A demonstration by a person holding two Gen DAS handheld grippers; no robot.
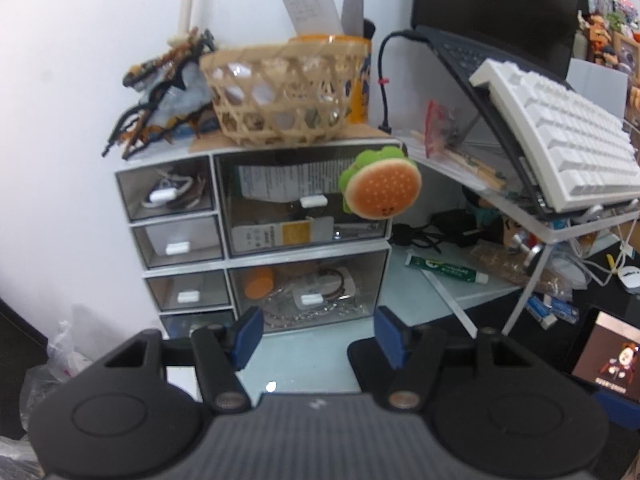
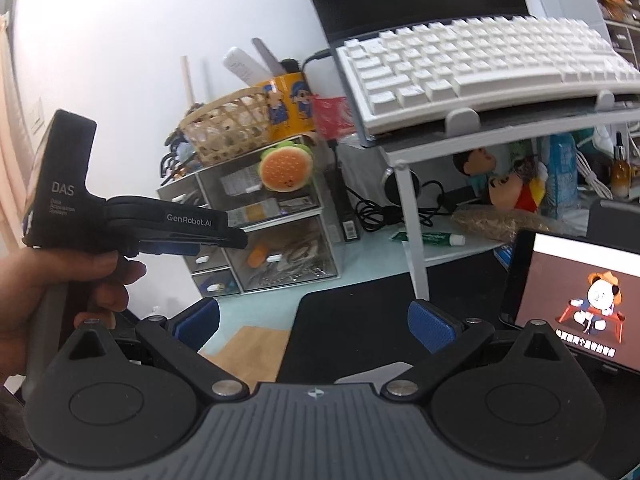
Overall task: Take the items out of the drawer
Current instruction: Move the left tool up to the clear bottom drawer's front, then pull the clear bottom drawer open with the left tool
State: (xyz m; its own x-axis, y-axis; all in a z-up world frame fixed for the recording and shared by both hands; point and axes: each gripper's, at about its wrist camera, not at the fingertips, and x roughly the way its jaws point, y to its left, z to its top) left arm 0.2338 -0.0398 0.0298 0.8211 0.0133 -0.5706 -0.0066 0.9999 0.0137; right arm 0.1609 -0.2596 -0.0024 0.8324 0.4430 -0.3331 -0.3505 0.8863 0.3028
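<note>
Cluttered desk (image 1: 320, 354), drawer unit (image 1: 256, 240) shut, grippers (image 1: 318, 334) open

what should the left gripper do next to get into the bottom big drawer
Probably ease the left gripper forward and slightly up to the white handle on the lower large drawer. The drawers all look closed, the gripper is open and empty, and that handle sits just above the gap between its fingers.

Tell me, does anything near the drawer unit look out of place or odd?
Yes. A plush hamburger hangs at the top right corner of the drawer unit, covering part of the large upper drawer. A toothpaste tube lies loose on the desk beside it. All drawers look closed.
</note>
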